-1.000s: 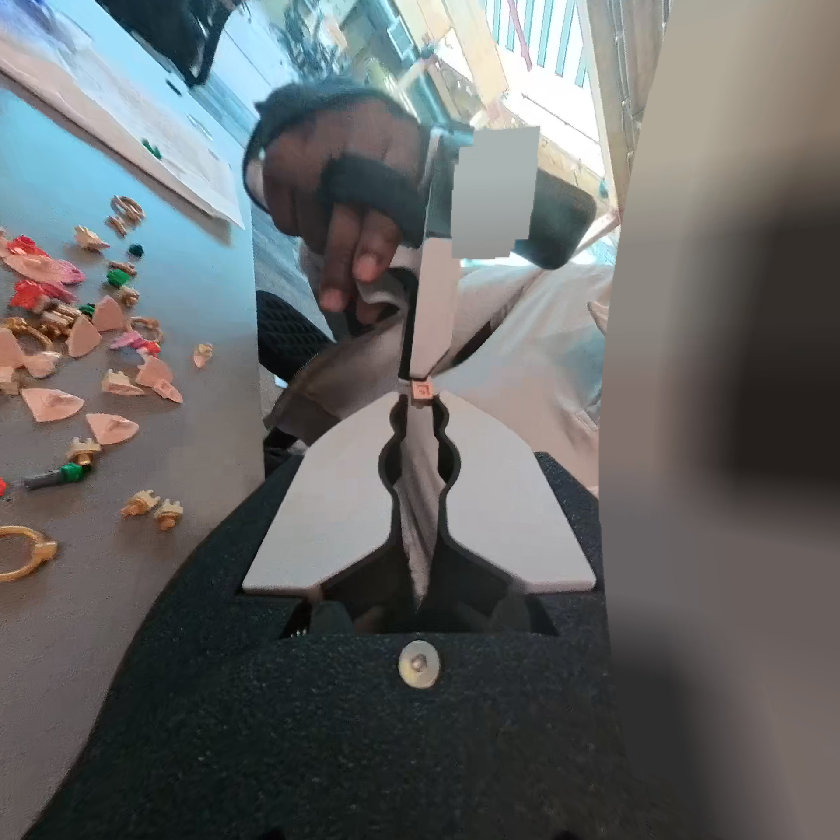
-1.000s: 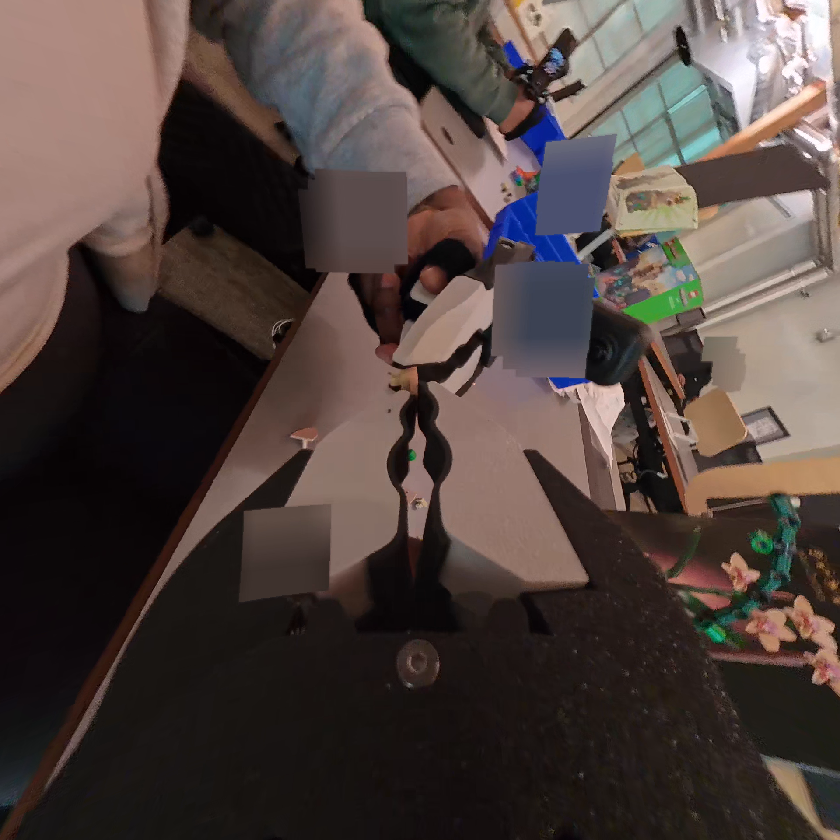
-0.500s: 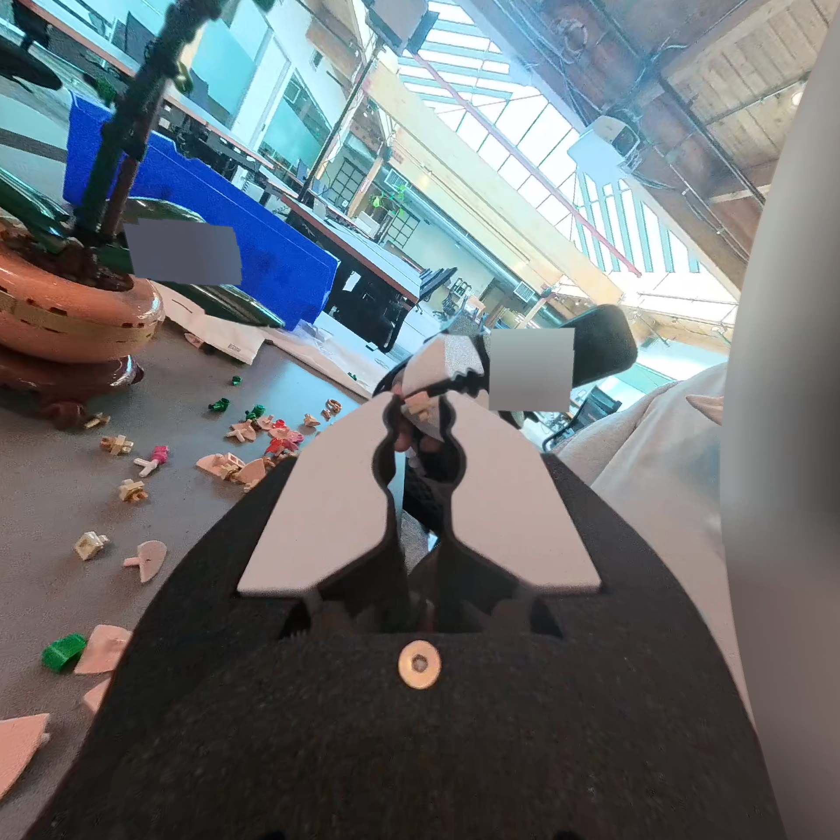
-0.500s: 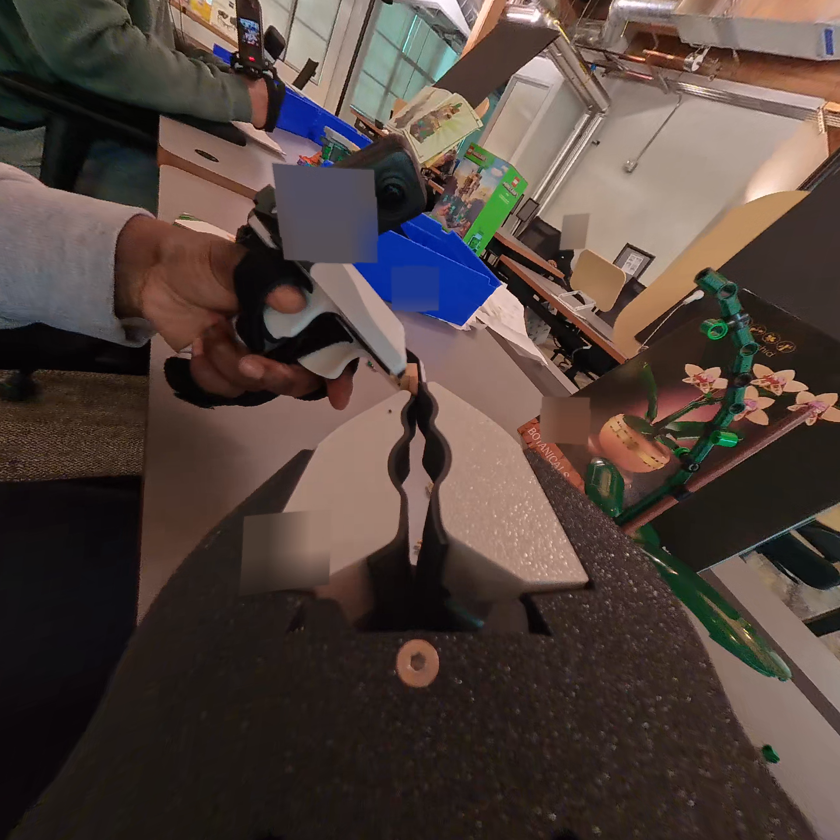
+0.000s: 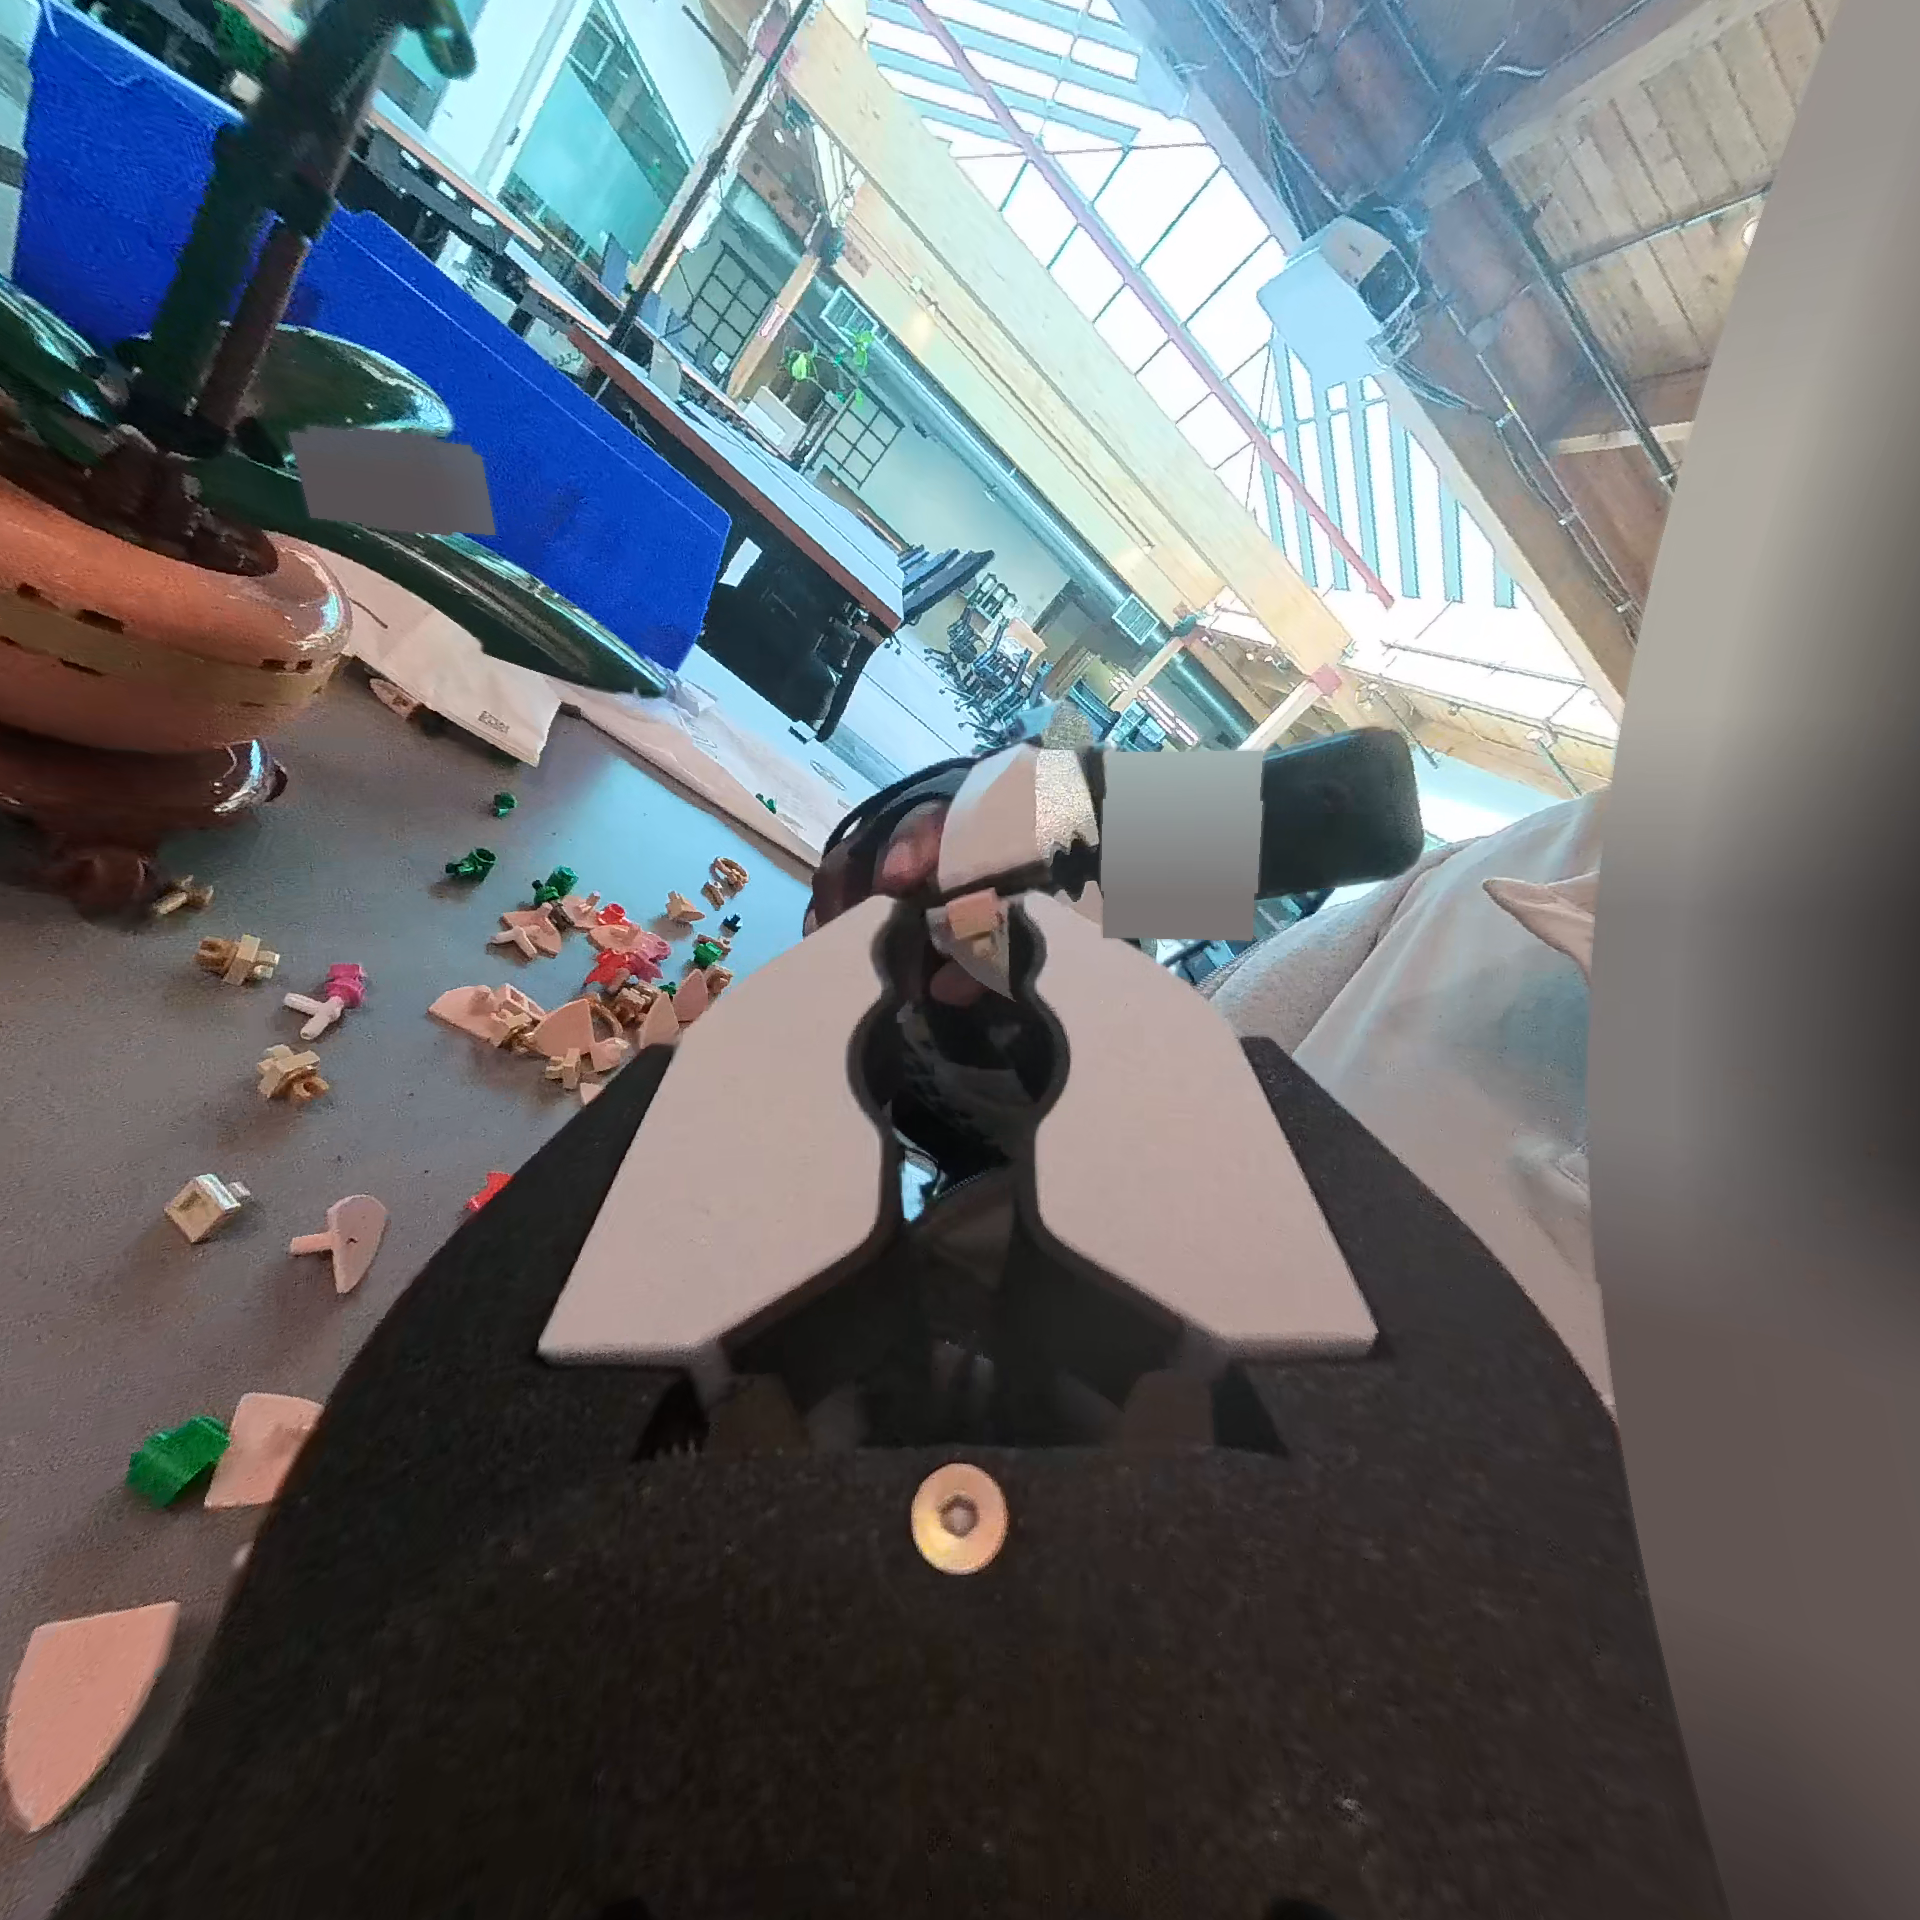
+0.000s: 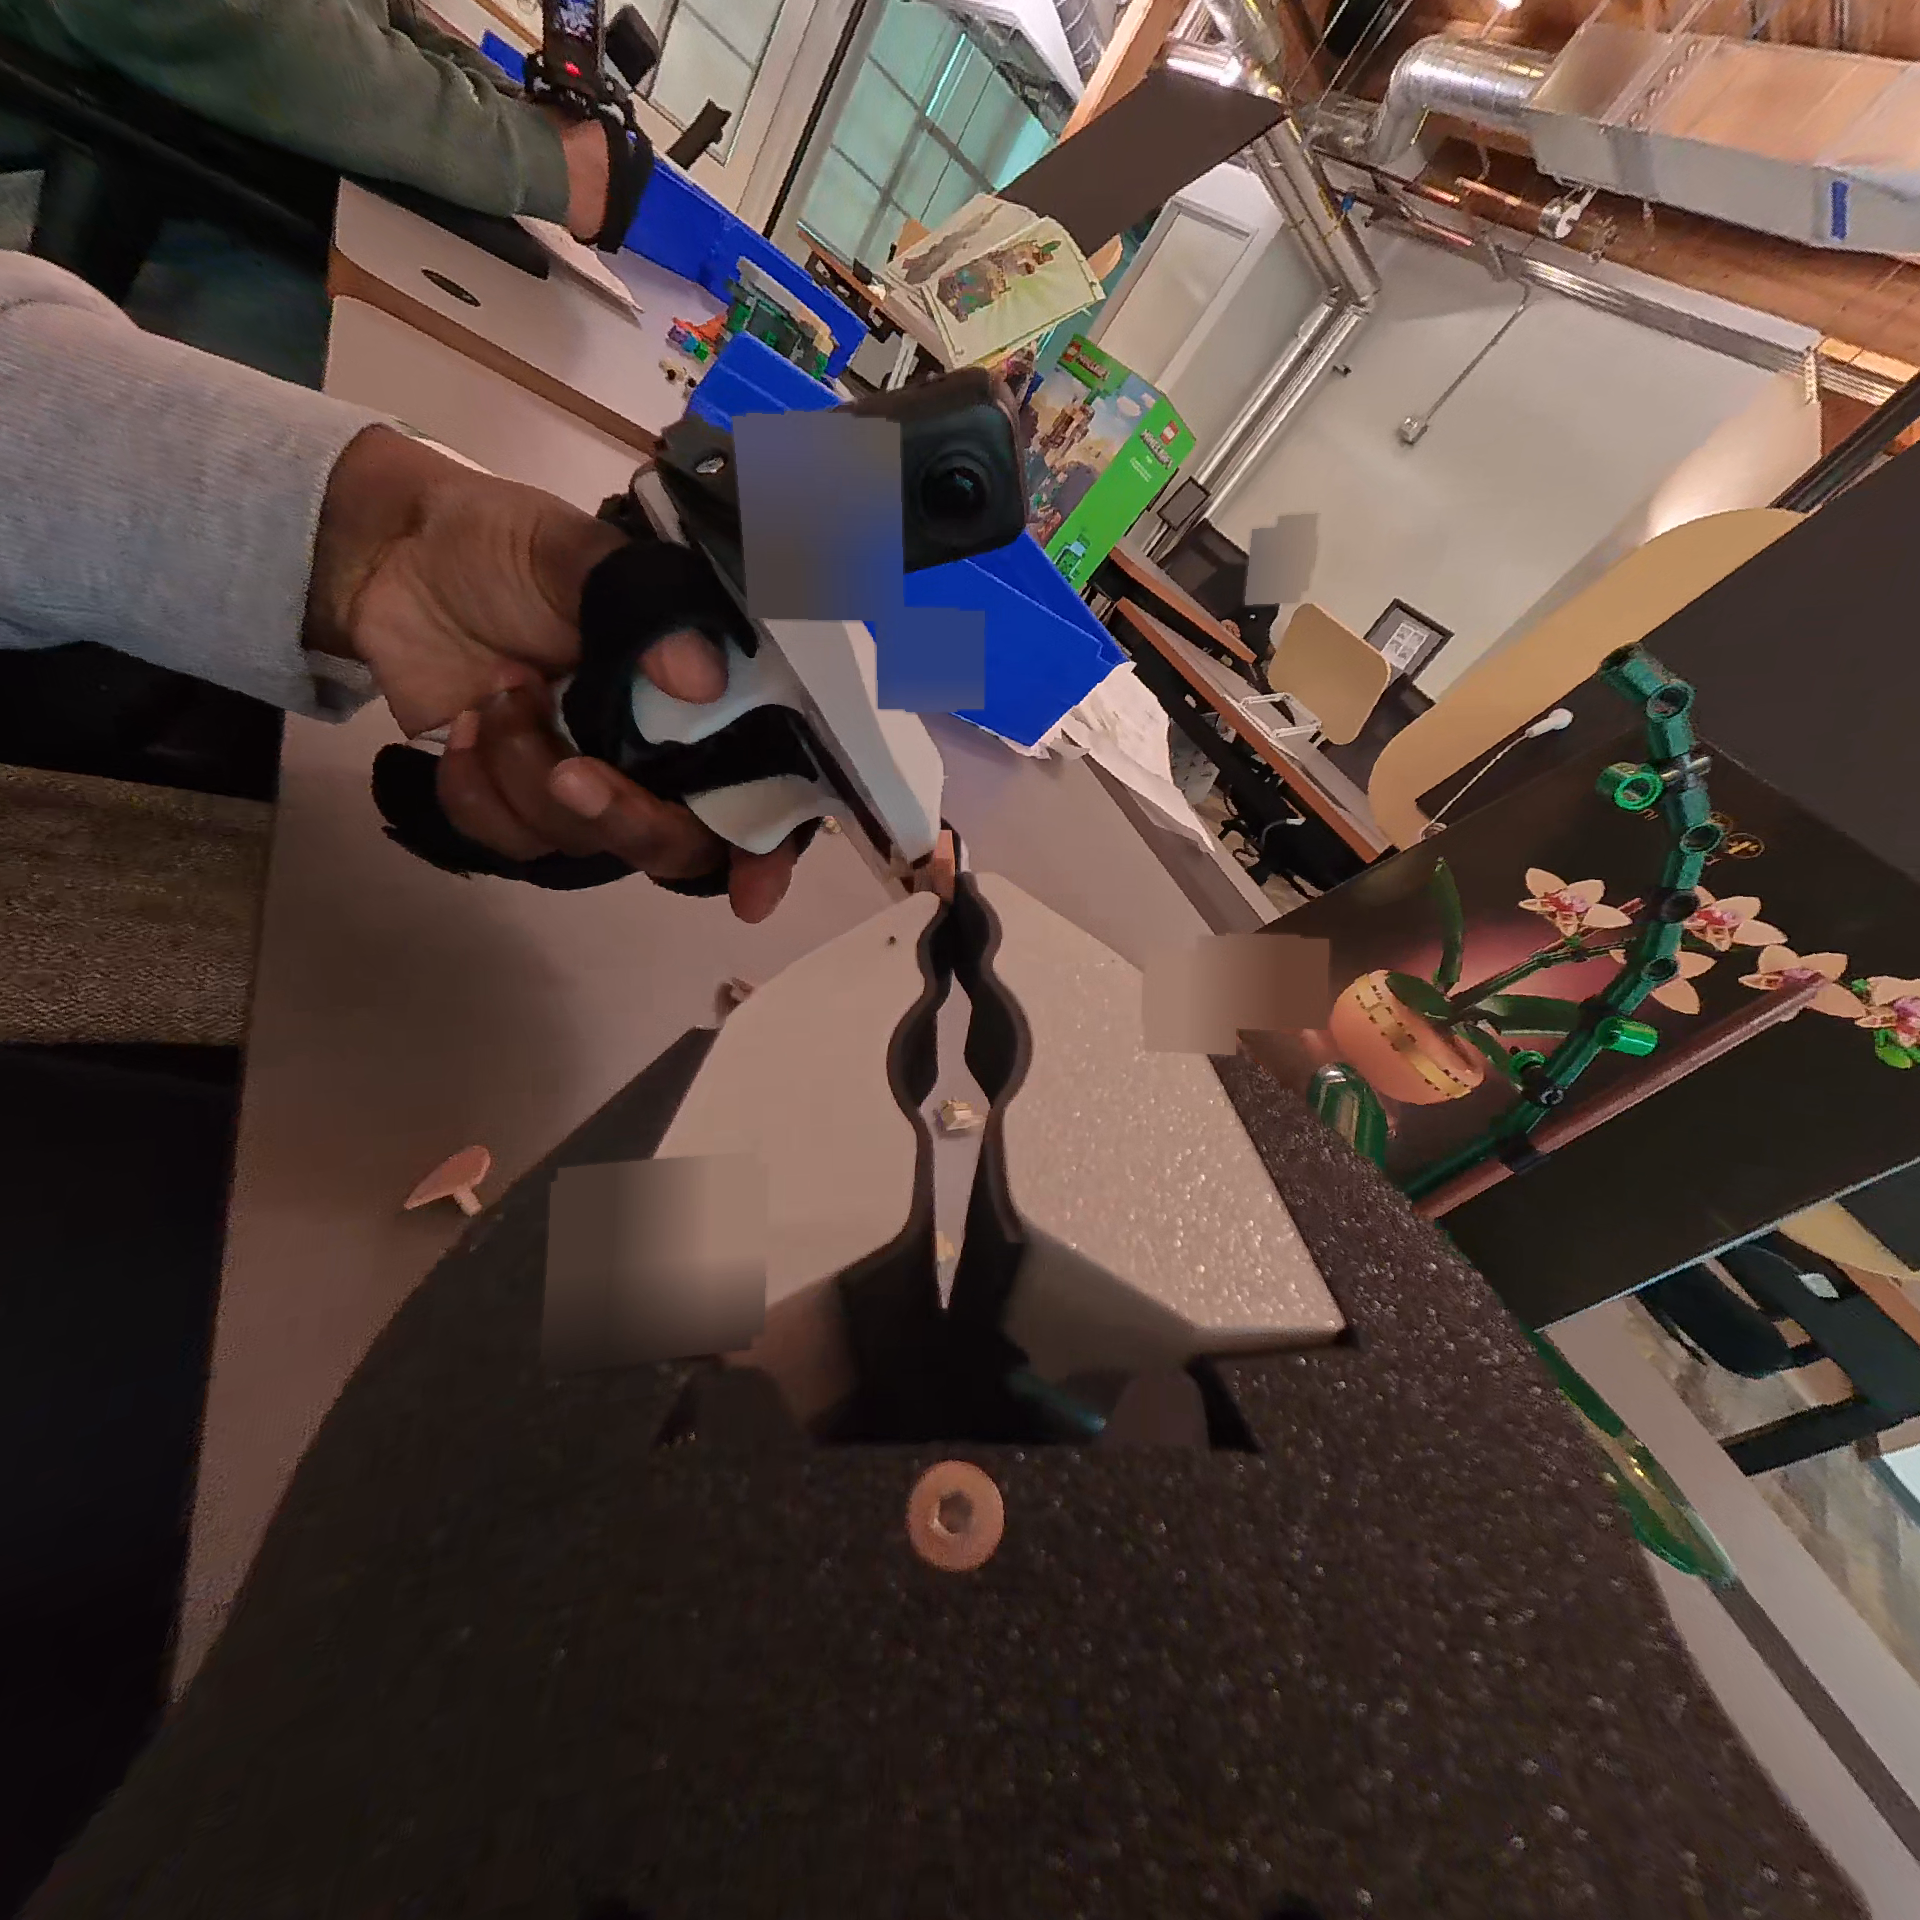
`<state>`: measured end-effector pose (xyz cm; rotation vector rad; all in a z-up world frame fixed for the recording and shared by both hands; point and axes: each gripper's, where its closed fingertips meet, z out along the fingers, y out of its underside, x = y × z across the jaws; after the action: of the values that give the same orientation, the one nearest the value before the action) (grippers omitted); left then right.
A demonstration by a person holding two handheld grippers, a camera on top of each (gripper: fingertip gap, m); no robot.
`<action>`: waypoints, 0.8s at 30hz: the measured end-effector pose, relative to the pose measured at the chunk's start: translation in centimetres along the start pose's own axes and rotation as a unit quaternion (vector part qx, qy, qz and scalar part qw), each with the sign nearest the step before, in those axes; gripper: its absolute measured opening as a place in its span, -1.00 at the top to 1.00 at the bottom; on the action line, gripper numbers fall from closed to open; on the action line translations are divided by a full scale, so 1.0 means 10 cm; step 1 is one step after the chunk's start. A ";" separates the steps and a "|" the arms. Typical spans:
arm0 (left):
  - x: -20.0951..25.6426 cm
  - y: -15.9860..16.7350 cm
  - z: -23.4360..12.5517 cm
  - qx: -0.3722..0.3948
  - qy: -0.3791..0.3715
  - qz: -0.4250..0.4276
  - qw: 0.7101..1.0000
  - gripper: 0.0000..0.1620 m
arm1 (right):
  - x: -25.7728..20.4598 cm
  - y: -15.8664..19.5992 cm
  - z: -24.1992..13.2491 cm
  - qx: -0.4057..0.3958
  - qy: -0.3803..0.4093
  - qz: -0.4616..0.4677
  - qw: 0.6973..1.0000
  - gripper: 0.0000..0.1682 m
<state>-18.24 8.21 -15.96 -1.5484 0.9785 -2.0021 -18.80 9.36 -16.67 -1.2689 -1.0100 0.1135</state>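
Note:
My left gripper point(image 5: 961, 940) is held above the grey table point(image 5: 125, 1299), its jaws a little apart. Between its tips sits a small tan brick piece point(image 5: 974, 920), pinched at the tip of my right gripper point(image 5: 1003, 831), which faces it head-on. In the right wrist view my right gripper point(image 6: 956, 888) is shut, with the tan piece point(image 6: 943, 860) just at its tips. The left gripper point(image 6: 862, 748), held by a hand point(image 6: 468, 644), meets it tip to tip.
Many loose pink, tan, green and red brick pieces point(image 5: 582, 987) lie on the table. A brick flower pot point(image 5: 135, 623) and a blue bin point(image 5: 540, 468) stand at the back left. A dark box with an orchid picture point(image 6: 1662, 987) and a green brick stem point(image 6: 1652, 831) stand on the right. Another person's sleeve point(image 6: 312, 94) shows behind. Left and right tips are no more than a few centimetres apart. Both grippers' tips are roughly 15 centimetres from the brick flower pot point(image 5: 135, 623).
Both grippers have rolled from sideways to upright while staying tip to tip. The left jaws, shut on the tan piece a second ago, have come apart; the piece stays in the right gripper's tip.

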 end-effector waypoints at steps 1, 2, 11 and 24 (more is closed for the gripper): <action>-0.01 0.00 0.00 -0.003 -0.001 -0.001 1.000 0.75 | 0.01 0.00 -0.01 0.001 0.003 -0.005 1.000 1.00; -0.01 0.00 0.00 -0.004 0.001 -0.002 1.000 0.74 | 0.01 0.00 -0.01 0.002 0.004 -0.009 1.000 1.00; 0.00 0.03 0.04 -0.022 0.002 -0.002 1.000 0.90 | 0.04 0.02 -0.04 0.000 0.016 -0.030 0.999 1.00; 0.08 0.34 0.08 -0.113 0.016 -0.011 0.993 0.92 | -0.01 -0.04 -0.09 0.004 -0.028 -0.040 0.999 1.00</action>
<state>-18.02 5.19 -17.87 -1.6529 1.2432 -1.9917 -18.41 8.49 -16.30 -1.2227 -1.1059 0.0925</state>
